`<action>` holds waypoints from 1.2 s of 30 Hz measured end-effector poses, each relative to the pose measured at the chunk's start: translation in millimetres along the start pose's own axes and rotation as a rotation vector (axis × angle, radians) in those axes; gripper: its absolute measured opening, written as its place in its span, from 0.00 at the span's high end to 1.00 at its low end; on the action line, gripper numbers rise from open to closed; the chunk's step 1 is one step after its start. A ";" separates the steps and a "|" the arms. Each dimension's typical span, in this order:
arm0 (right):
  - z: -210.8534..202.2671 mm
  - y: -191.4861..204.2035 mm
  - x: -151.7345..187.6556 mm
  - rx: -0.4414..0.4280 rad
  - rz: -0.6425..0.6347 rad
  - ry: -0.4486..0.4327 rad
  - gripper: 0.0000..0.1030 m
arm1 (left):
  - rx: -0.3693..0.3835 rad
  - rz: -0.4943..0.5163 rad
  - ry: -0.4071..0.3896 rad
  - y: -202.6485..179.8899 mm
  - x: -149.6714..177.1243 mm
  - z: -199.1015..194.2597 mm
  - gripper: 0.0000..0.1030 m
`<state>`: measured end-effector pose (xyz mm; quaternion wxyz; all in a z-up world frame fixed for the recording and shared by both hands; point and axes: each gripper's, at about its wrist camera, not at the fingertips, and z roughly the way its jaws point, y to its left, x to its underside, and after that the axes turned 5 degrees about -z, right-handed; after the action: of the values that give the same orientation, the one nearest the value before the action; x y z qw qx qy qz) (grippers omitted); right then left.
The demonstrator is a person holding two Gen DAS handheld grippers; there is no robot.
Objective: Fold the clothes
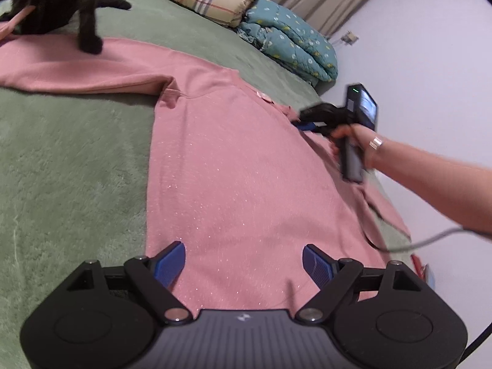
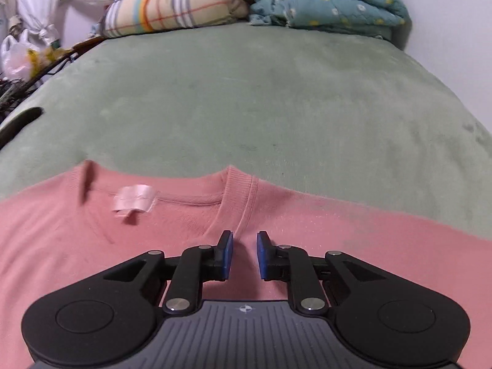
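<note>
We cannot see the shirt's (image 1: pixel 246 160) hem: in the left wrist view our left gripper (image 1: pixel 244 261) body covers it, and the right sleeve runs off under our right arm (image 1: pixel 430 184). The cat (image 1: pixel 55 3) is cut off at the top edge, so only its dark legs and tail show, one paw planted on the left sleeve (image 1: pixel 80 70). In that view the right gripper (image 1: pixel 307 117) is blurred at the collar, so from there we cannot tell how its jaws stand. The right wrist view settles it: our right gripper (image 2: pixel 244 253) has its jaws narrowly parted, just beside the collar (image 2: pixel 236 181), nothing pinched between the pads. Our left gripper hangs over the lower body of the shirt with jaws spread wide. The shirt lies flat on the green blanket (image 1: pixel 70 160), collar pointing toward a plaid quilt (image 2: pixel 172 3) and a teal quilt (image 2: pixel 329 0) at the far end; its long axis runs from us toward them, the left sleeve stretched out sideways. A label (image 2: pixel 133 201) shows inside the collar.
</note>
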<state>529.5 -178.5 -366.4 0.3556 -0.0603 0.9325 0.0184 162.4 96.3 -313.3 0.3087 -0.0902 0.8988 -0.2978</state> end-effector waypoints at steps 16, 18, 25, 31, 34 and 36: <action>-112.5 144.7 41.7 -0.413 -0.246 -0.103 0.69 | 0.011 -0.033 -0.025 3.4 0.9 -1.2 0.19; -125.0 175.2 67.6 -0.473 -0.284 -0.062 0.67 | -0.011 -0.012 -0.025 -1.2 1.7 -0.6 0.19; -120.0 225.6 107.1 -0.479 -0.345 0.005 0.59 | -0.014 0.127 -0.039 -10.3 10.9 1.9 0.09; -86.4 216.5 88.2 -0.304 -0.427 -0.078 0.60 | -0.015 0.151 -0.052 -10.4 14.0 2.0 0.09; -95.4 189.1 76.2 -0.321 -0.262 -0.059 0.60 | 0.002 0.111 -0.047 -5.1 10.8 -0.4 0.09; -116.3 170.7 82.7 -0.373 -0.236 -0.064 0.60 | 0.023 0.065 -0.044 0.9 7.6 -2.7 0.09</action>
<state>370.1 -26.4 -336.1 0.3674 -0.2331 0.8876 0.1509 154.7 95.7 -315.9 0.3387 -0.0640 0.8909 -0.2958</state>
